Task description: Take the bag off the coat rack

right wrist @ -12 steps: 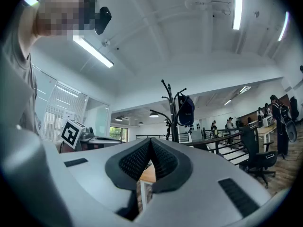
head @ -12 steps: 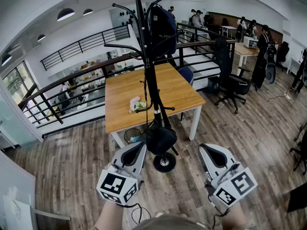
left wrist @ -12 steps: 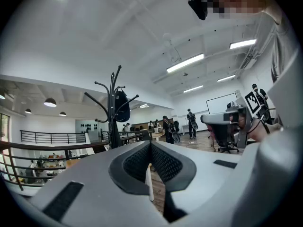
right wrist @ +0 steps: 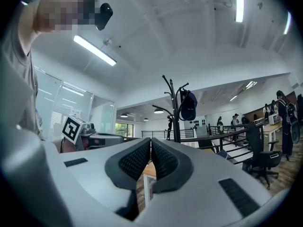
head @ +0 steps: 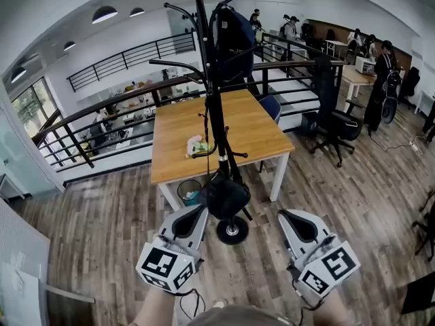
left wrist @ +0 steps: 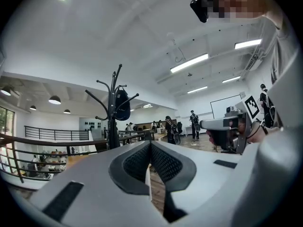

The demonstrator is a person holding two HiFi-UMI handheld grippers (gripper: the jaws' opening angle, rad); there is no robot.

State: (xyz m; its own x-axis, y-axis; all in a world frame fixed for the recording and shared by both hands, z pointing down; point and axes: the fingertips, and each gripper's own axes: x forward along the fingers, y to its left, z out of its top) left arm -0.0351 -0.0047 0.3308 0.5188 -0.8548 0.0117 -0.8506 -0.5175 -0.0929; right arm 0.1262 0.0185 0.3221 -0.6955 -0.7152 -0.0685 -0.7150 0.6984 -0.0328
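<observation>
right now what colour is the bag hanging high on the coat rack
Dark navy bag, clearest in the head view.

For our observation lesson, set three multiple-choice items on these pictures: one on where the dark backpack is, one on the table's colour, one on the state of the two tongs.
1. Where is the dark backpack?
A. On the table
B. High on the coat rack
C. On the floor

2. What colour is the top of the table behind the rack?
A. White
B. Black
C. Light wood brown

3. How do the left tongs and the right tongs stand?
A. Both shut, empty
B. Both wide open
C. Both gripping the backpack

Answers:
1 B: it hangs near the rack's top.
2 C: the head view shows a wood-toned top.
3 A: each gripper view shows the pads together with nothing between them.
</observation>
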